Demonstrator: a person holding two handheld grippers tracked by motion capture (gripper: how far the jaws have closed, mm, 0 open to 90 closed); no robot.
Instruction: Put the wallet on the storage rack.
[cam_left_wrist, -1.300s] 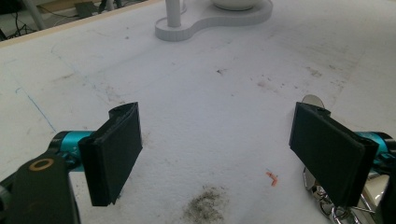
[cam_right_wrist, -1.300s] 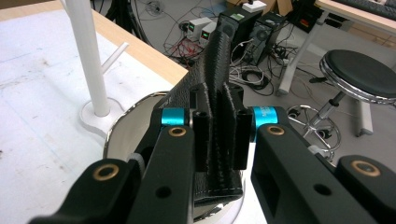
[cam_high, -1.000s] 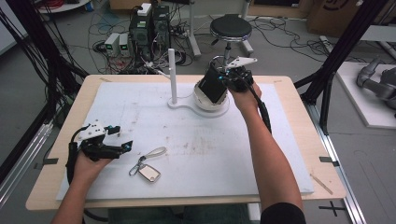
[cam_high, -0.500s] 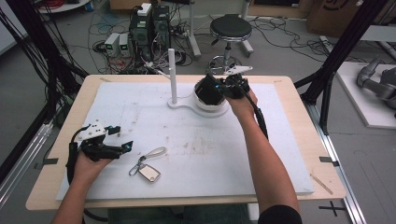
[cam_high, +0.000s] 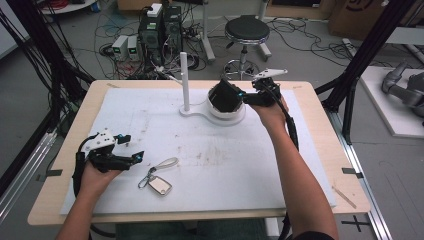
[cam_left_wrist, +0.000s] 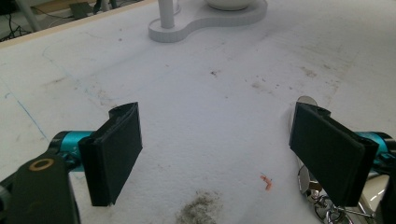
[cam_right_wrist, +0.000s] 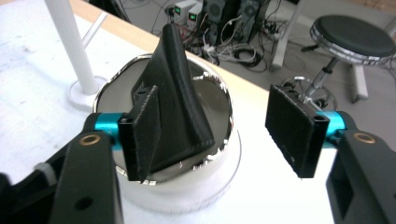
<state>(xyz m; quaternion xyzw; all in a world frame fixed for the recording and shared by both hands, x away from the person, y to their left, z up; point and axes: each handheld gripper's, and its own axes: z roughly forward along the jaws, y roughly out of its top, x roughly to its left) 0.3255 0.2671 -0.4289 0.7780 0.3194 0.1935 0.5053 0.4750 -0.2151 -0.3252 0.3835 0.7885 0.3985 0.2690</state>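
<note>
The right gripper (cam_high: 231, 98) is at the far side of the table, over the round mirror (cam_right_wrist: 205, 98) that sits tilted in a white base (cam_high: 227, 114), and its jaws stand wide apart with nothing pinched between them. In the right gripper view one black pad is in front of the glass and the other is well outside the rim, and a dark wedge shape shows in the mirror; I think it is a reflection of the gripper, but I cannot be sure. The risk, in my judgement, is that a pad pushes on the rim and tips the mirror too far, or slides the base on the white mat (cam_high: 225, 160). The white post (cam_high: 184, 80) stands just beside the mirror on the same base, so a sideways move of the hand could strike it. The left gripper (cam_high: 131, 148) rests low at the near left, also with the jaws spread and holding nothing. A key ring with a strap (cam_high: 157, 181) lies near it on the mat, well apart from the mirror and not in the way.
</note>
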